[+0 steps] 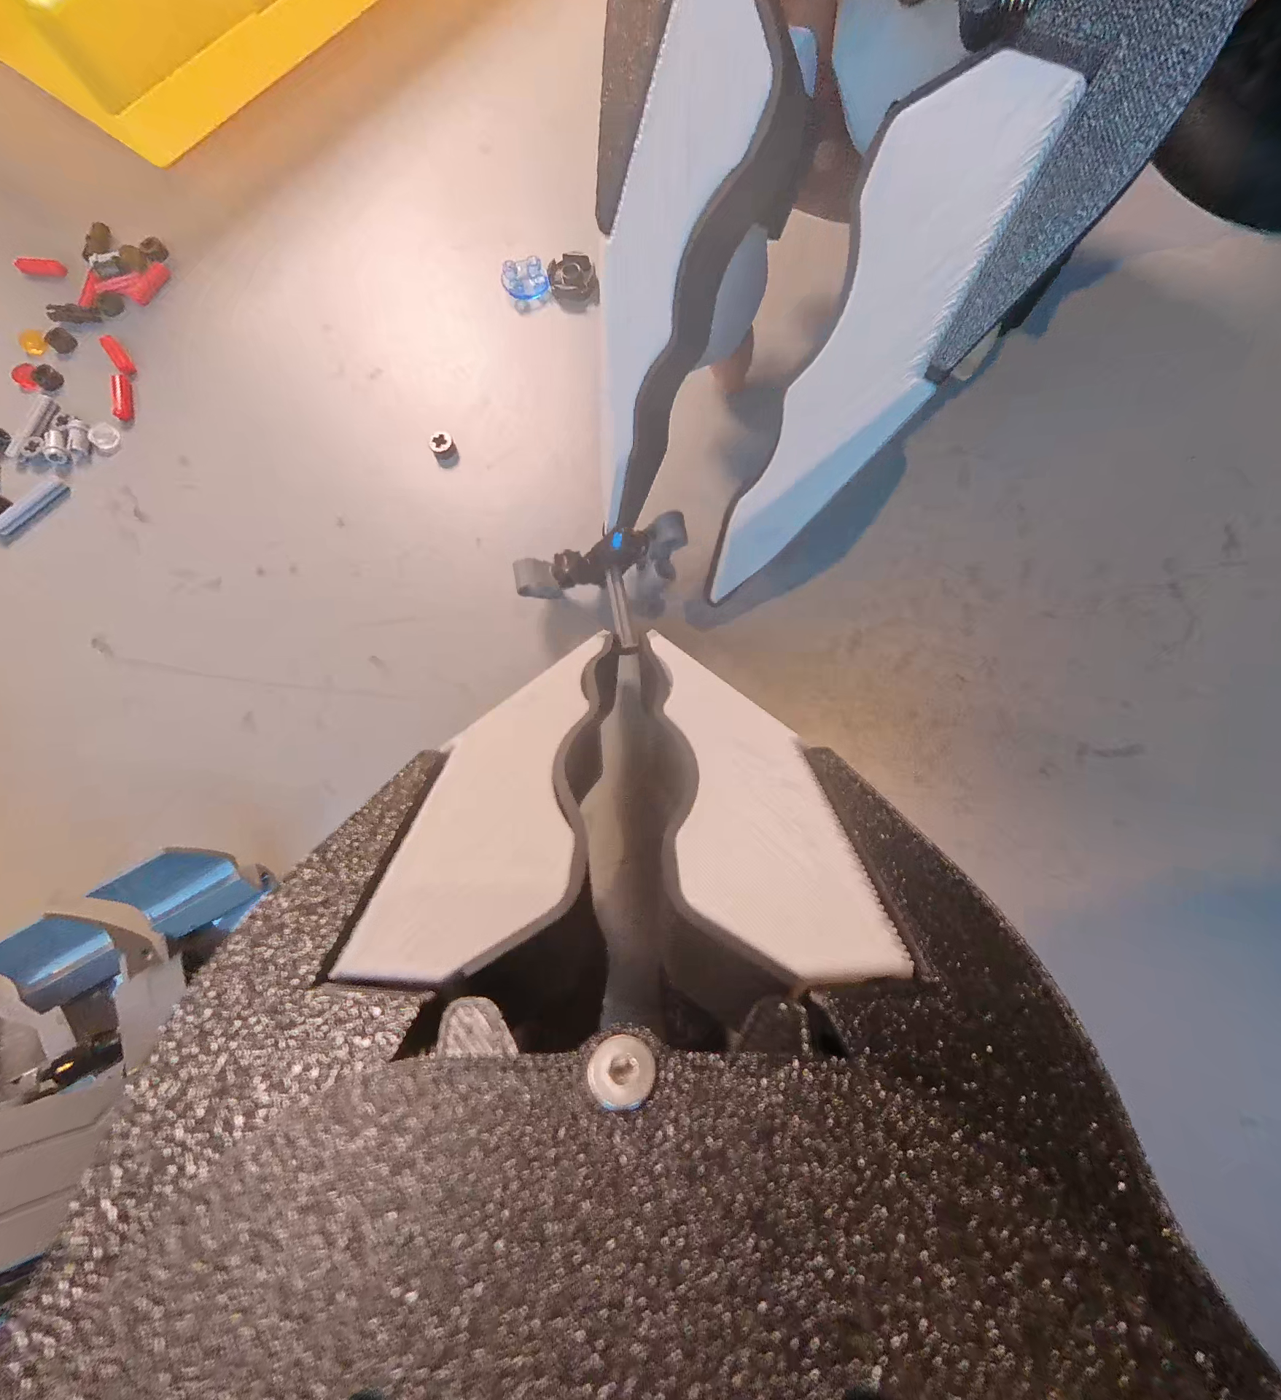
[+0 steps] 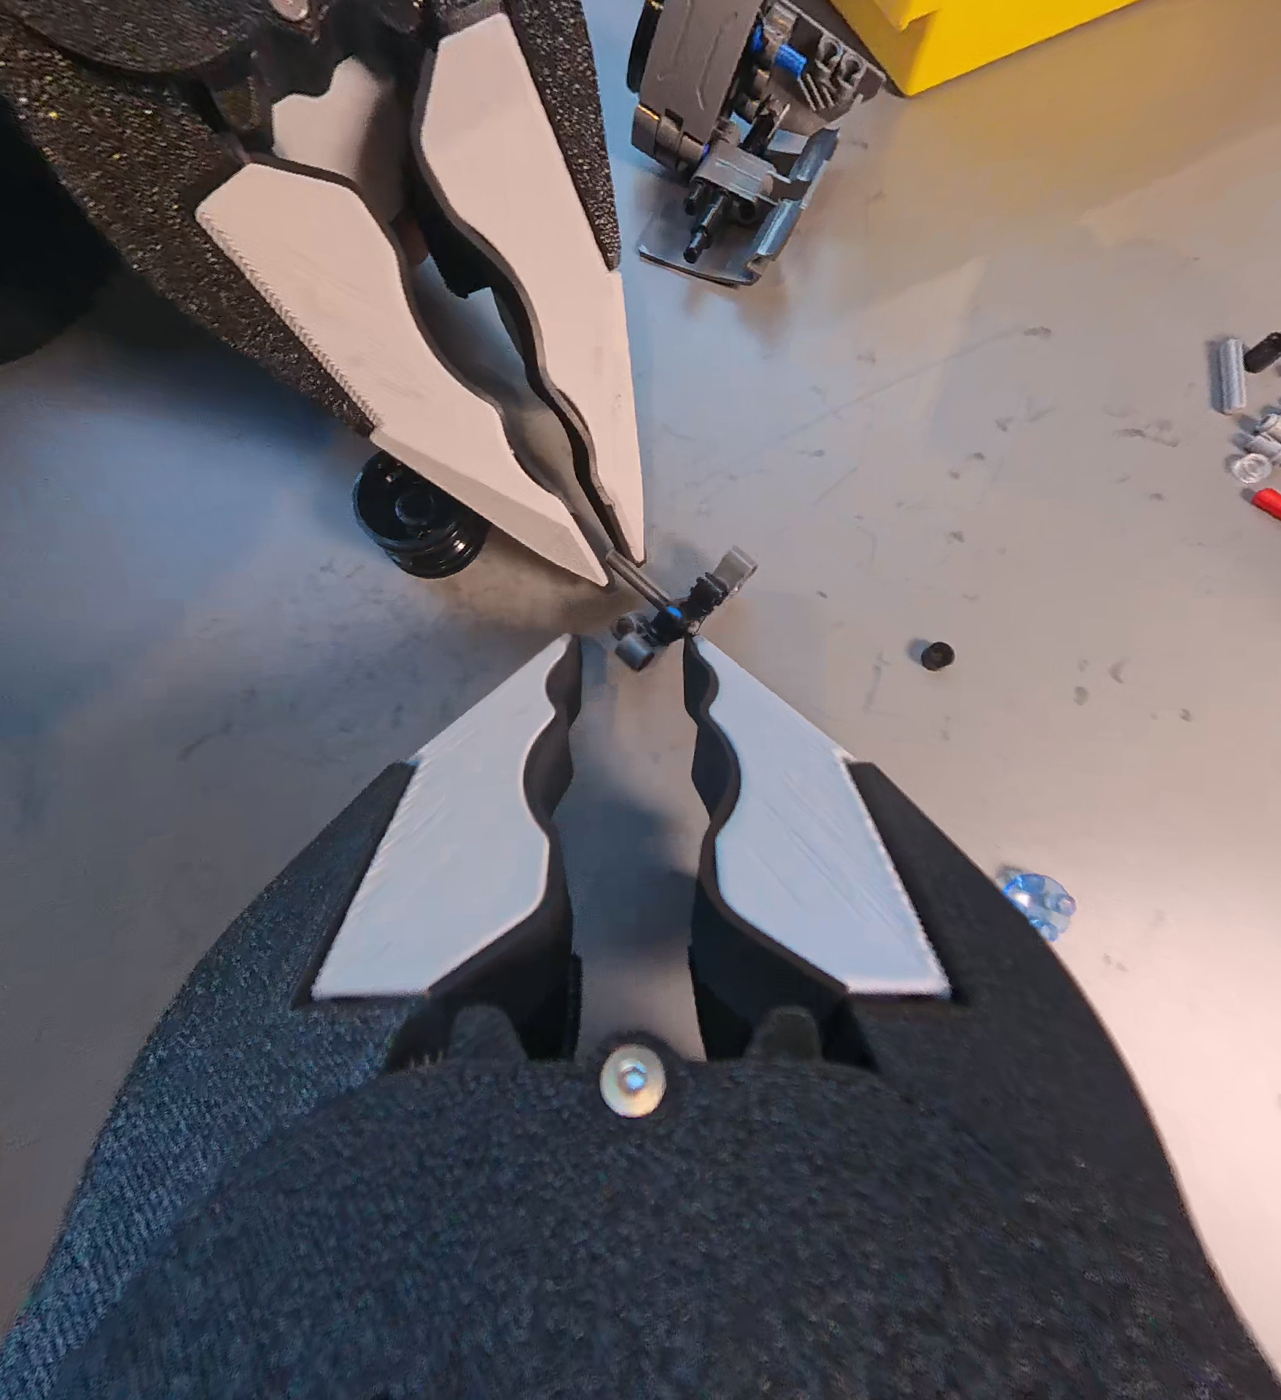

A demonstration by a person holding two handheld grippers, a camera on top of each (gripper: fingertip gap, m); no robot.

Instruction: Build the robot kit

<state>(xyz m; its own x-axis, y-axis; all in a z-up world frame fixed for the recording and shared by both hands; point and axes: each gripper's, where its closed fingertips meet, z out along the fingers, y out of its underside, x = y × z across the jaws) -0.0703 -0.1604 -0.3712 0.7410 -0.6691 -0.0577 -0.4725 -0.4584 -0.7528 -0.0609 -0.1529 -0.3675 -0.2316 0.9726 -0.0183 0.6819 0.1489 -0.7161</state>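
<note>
Left wrist view: left gripper (image 1: 626, 644) fingers pinched together on the thin dark axle (image 1: 620, 612) of a small grey-black brick assembly (image 1: 598, 562) with a blue dot at its hub. Assembly sits just above the grey tabletop (image 1: 304, 576), mid-surface. Right gripper (image 1: 667, 553) comes in from the far side, fingers spread; one fingertip (image 1: 626, 515) touches the assembly's hub, the other stands apart beside it.

Right wrist view: right gripper (image 2: 631, 640) released, fingers parted, the assembly (image 2: 660, 621) at the gap between its tips, the grey end piece just inside. Left gripper (image 2: 622, 568) clamps the axle (image 2: 637, 583) from the upper left. Cannot tell if the assembly rests on the table or is lifted.

Outward: a black wheel (image 2: 417, 515) lies partly under the left gripper's fingers. A small black stud (image 2: 936, 655) sits near the assembly, a clear blue round piece (image 2: 1038, 901) closer to the right gripper's body. A small grey bush (image 1: 442, 445) lies alone mid-table. A heap of loose red, black and grey parts (image 1: 54, 379) lies toward one edge. A partly built grey and blue model (image 2: 743, 136) stands beside a yellow box (image 2: 985, 38) at the table's far corner.
</note>
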